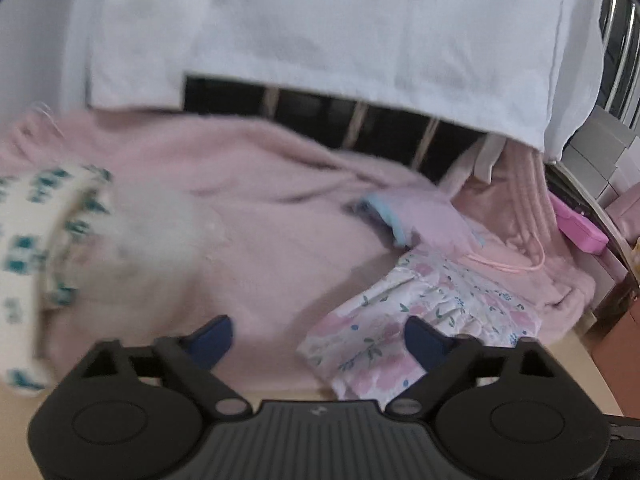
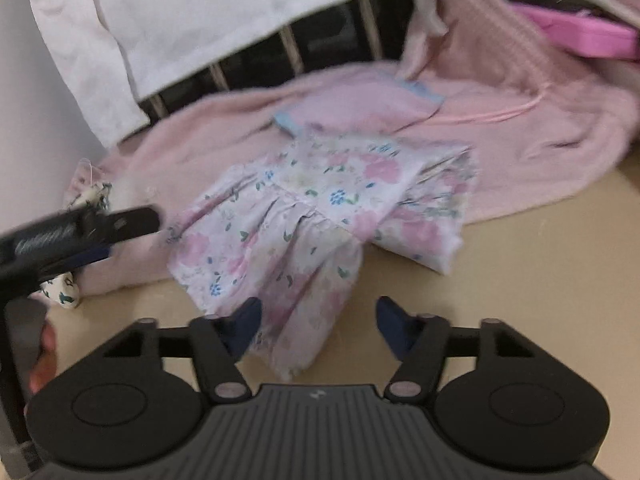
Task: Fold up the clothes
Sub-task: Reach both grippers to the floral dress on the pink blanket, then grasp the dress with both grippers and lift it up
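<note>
A floral dress (image 2: pixel 312 208) lies spread on the beige surface (image 2: pixel 540 280), its top resting on a pink fleece blanket (image 2: pixel 520 132). My right gripper (image 2: pixel 320 326) hovers over the dress hem, open, with the hem showing between its blue fingers (image 2: pixel 246 328); I see no pinch on the cloth. My left gripper (image 1: pixel 318 338) is open over the blanket (image 1: pixel 240 220), with the dress (image 1: pixel 420 312) at its right finger. In the right wrist view the left gripper (image 2: pixel 116 236) comes in from the left. A white garment with teal print (image 1: pixel 36 240) lies at the left.
A pink garment with blue trim (image 2: pixel 360 108) lies behind the dress. A white cloth (image 1: pixel 320 40) hangs over a dark barred frame (image 1: pixel 360 120) at the back. A bright pink case (image 1: pixel 580 228) sits at the right. A hand (image 2: pixel 40 360) shows at the lower left.
</note>
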